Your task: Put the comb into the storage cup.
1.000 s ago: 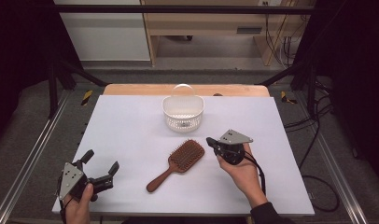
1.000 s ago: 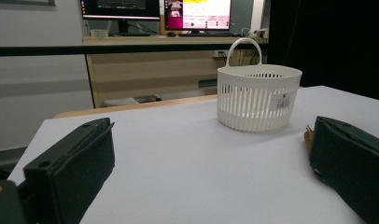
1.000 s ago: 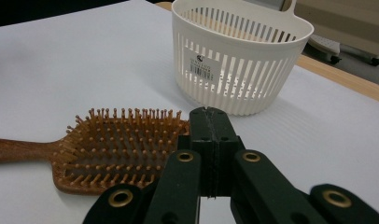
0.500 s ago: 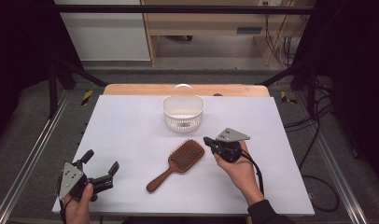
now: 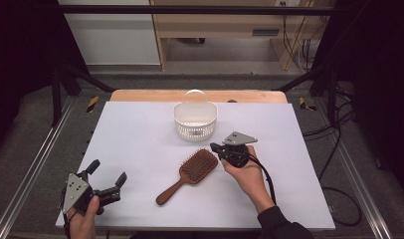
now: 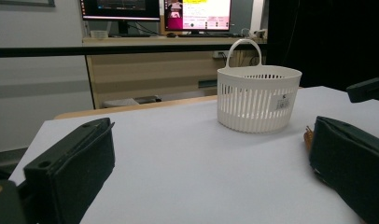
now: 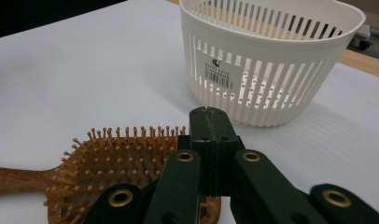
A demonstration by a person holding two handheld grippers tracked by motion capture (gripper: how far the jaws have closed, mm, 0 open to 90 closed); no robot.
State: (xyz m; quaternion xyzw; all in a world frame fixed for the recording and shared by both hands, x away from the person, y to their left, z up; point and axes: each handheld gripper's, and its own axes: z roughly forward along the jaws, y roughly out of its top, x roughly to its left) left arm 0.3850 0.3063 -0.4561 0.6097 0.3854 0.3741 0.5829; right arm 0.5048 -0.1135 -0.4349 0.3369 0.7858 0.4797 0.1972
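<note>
Right gripper has slid left since 1 s ago, now at the hairbrush head's top-right edge; left gripper unchanged
R jaws pressed together, holding nothing, tip just over the bristles w/ white basket close behind. L jaws wide apart, empty, near table front-left corner. Brush lies bristles-up mid-table, handle toward the person

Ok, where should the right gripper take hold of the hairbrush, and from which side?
Probably the handle, from above. The hairbrush lies flat, bristles up, and its slim handle sticks out toward the near left with bare table on both sides. The head looks wide and bristly, a poorer hold. The right gripper is shut at the head's far edge, so it must open first.
</note>
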